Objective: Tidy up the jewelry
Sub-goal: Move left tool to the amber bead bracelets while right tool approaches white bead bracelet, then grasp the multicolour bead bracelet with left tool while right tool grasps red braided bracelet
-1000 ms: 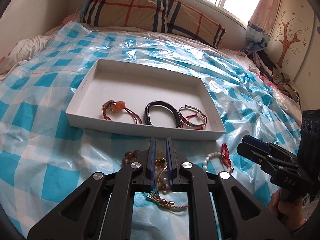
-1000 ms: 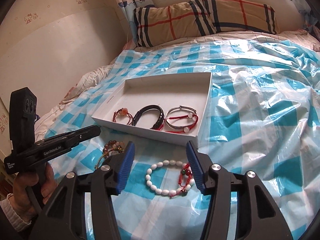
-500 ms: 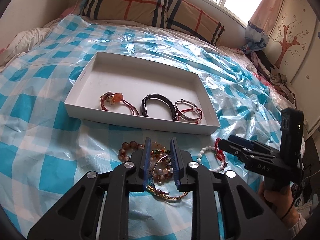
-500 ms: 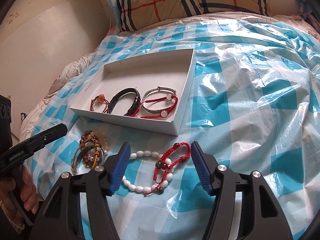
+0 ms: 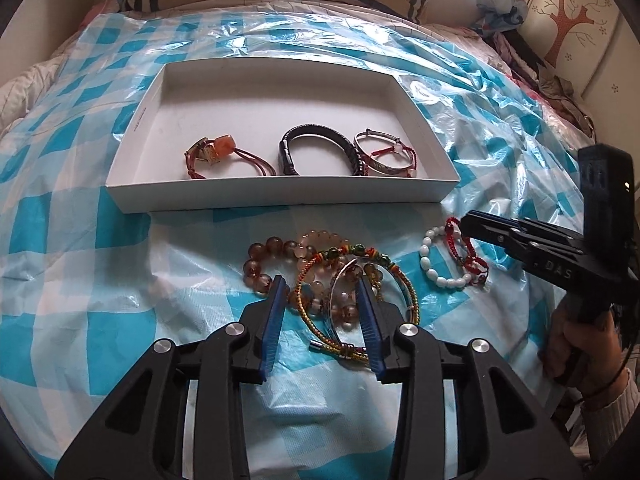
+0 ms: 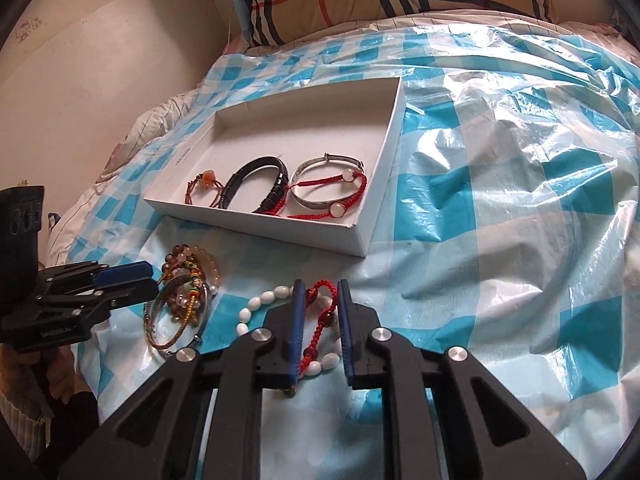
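Your left gripper [image 5: 322,294] straddles the beaded bracelet pile [image 5: 332,272] below the white tray [image 5: 280,194], jaws apart; your right gripper [image 6: 320,312], narrowed, brackets the red cord bracelet [image 6: 320,316] beside it, grip uncertain

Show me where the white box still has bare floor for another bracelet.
The white box is bare across its far half and near-left corner, left of the orange-bead cord bracelet. Its near wall is crowded: black bracelet, then silver bangle tangled with red cord at the right.
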Demonstrator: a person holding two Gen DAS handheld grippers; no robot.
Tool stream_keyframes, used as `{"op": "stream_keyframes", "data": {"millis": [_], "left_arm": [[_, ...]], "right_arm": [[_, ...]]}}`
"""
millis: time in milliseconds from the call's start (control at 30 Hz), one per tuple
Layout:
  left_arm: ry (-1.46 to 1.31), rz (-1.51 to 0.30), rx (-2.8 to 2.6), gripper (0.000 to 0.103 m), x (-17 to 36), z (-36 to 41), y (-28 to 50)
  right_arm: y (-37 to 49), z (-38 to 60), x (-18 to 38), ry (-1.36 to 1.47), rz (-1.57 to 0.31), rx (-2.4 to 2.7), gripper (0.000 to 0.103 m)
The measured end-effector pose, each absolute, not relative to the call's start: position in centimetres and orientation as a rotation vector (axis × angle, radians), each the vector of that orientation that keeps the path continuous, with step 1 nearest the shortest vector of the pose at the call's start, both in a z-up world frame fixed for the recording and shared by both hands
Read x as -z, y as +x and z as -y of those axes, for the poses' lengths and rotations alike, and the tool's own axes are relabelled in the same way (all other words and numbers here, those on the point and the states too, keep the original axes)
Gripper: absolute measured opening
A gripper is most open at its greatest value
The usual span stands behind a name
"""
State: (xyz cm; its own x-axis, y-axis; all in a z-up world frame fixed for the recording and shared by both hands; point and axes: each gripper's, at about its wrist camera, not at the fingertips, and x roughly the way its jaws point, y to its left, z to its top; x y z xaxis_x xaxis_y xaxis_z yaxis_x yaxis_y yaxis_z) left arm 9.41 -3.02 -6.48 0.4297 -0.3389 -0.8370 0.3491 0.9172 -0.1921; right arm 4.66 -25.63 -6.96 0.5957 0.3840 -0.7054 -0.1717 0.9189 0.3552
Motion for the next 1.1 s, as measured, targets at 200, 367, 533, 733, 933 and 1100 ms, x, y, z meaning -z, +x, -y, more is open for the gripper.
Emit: {"op": "stream_keyframes", "data": {"millis": [200,367,533,733,933,1100], "left_arm": [[0.037,-1.054,0.433,0.034,7.7,3.6,10.9],[0.014,-1.062,0.469,0.012,7.7,3.7,10.7],[0.024,-1.023,0.474,0.003,6.6,3.9,9.5],[0.008,-0.977,0.489,0.003,4.5,3.2,8.4],[-0.046,-0.952,0.494,0.003,3.3,2.0,7.6],[-0.1,-0.938,0.503,0.003,3.7,2.0,6.8]], "right_arm": [[3.2,25.8,5.8,0.285,-0.817,-0.348,0.016],[2.5,25.9,5.2,0.304,-0.791,-0.372,0.016],[2.1,25.9,5.5,0.312,-0.793,-0.379,0.016],[2.4,26.5,5.8,0.312,-0.803,-0.363,0.016],[3.2,25.8,7.0,0.27,-0.88,-0.363,0.066],[4.3,25.0,7.4,0.228,-0.905,-0.36,0.068]]}}
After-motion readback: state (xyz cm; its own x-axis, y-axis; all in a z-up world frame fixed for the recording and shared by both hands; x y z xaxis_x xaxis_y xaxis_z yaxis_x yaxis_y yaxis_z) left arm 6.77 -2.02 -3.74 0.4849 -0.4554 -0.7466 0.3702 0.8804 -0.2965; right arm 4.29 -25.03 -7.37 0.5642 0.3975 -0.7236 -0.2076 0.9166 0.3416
